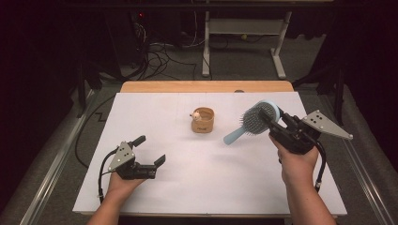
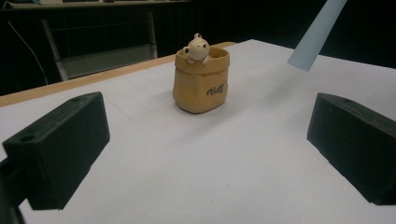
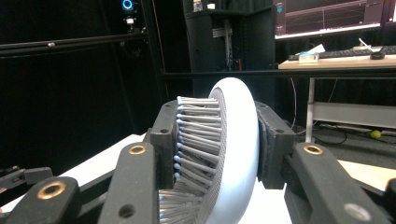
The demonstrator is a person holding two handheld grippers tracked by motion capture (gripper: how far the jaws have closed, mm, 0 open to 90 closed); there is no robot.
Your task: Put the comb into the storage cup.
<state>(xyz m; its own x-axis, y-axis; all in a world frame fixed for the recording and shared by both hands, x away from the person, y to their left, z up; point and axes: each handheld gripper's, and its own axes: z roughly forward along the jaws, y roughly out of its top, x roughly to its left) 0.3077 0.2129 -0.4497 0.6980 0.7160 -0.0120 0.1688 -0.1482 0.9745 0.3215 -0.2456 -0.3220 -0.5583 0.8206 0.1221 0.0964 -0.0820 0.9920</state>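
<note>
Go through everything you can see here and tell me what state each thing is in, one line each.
Hairbrush: lifted off the table, clamped by its head, handle pointing down toward the cup.
Cup: upright on the white table, a small figure on its rim, nothing touching it.
Right claw: shut on the hairbrush head, bristles against one jaw.
Left claw: open, empty, low over the table, facing the cup.
</note>
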